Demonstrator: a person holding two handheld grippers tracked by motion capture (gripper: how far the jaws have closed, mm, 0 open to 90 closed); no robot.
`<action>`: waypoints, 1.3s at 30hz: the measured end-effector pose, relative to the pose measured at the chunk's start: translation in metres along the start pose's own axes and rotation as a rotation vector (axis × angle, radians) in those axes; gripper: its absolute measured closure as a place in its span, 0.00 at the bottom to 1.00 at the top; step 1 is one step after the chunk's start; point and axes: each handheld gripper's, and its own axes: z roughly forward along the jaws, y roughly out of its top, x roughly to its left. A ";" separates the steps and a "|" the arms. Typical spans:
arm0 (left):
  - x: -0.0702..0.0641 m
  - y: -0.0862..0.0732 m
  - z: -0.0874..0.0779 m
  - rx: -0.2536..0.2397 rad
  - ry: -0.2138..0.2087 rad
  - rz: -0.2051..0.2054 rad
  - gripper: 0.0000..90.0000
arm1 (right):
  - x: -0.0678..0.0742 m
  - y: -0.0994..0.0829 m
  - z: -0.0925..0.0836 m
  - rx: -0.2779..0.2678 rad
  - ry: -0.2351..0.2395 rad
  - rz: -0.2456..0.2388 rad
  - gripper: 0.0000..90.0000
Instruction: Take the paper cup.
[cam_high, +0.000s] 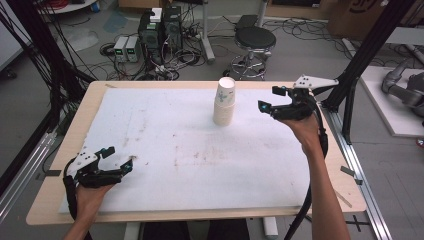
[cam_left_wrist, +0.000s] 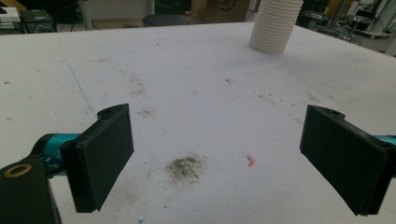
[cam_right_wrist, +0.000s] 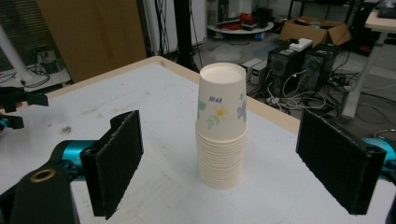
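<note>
Right claw (cam_high: 267, 98) open, raised just right of upturned paper cup stack (cam_high: 224, 102), far counter (cam_high: 165, 150). Left claw (cam_high: 120, 159) open, empty, near-left.

White stained table mat (cam_high: 165, 150), black stool (cam_high: 255, 39), computer towers (cam_high: 161, 29), floor cables (cam_high: 175, 62)

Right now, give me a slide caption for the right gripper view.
Open right gripper faces an upside-down stack of paper cups on the white table.

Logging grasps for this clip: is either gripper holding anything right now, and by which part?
Nothing is held. The right gripper stands open beside the cup stack; the left gripper is open over the white mat.
</note>
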 end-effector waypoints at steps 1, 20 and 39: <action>0.000 0.000 0.000 0.002 -0.002 0.003 0.11 | -0.003 0.005 0.003 0.009 0.006 -0.005 0.16; -0.001 0.000 0.001 0.012 -0.003 0.013 0.11 | -0.038 0.062 0.050 0.154 0.094 -0.052 0.17; -0.002 0.000 0.002 0.016 0.002 0.026 0.11 | -0.043 0.091 0.114 0.383 0.177 -0.160 0.20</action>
